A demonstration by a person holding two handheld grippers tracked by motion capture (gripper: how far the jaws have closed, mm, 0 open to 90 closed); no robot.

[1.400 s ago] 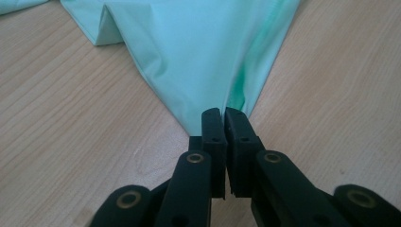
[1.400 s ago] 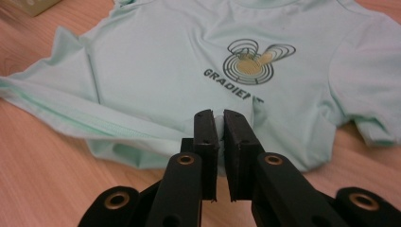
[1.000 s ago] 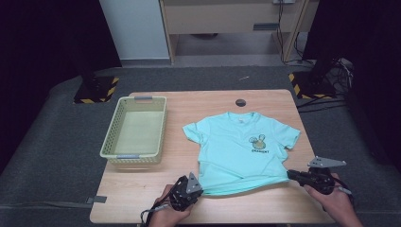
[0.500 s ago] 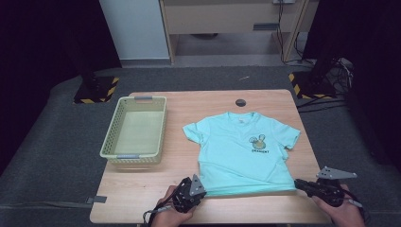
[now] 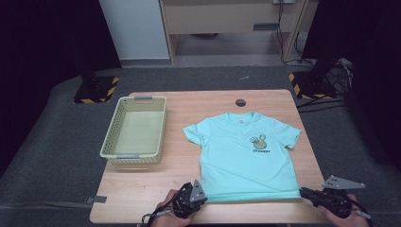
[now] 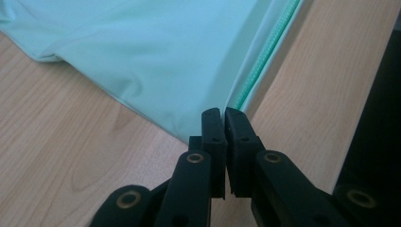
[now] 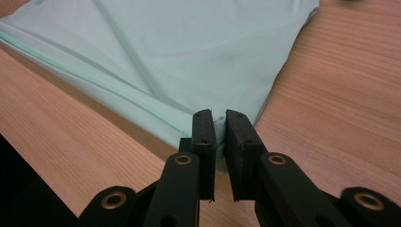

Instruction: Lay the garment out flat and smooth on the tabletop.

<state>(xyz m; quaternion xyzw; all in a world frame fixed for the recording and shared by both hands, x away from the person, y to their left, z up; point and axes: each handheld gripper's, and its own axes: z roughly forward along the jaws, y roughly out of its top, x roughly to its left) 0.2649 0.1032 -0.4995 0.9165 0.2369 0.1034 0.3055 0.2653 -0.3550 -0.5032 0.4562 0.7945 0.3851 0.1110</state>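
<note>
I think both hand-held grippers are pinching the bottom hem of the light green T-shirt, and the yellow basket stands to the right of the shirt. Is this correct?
Not quite. In the high view the yellow basket stands to the left of the T-shirt, not the right. The rest holds: the left hand-held gripper and the right hand-held gripper each pinch a bottom hem corner, as their own views show.

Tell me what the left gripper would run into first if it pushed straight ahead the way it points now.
The T-shirt: the left gripper sits shut on its near hem corner, so going on would likely only bunch the cloth across the table.
</note>
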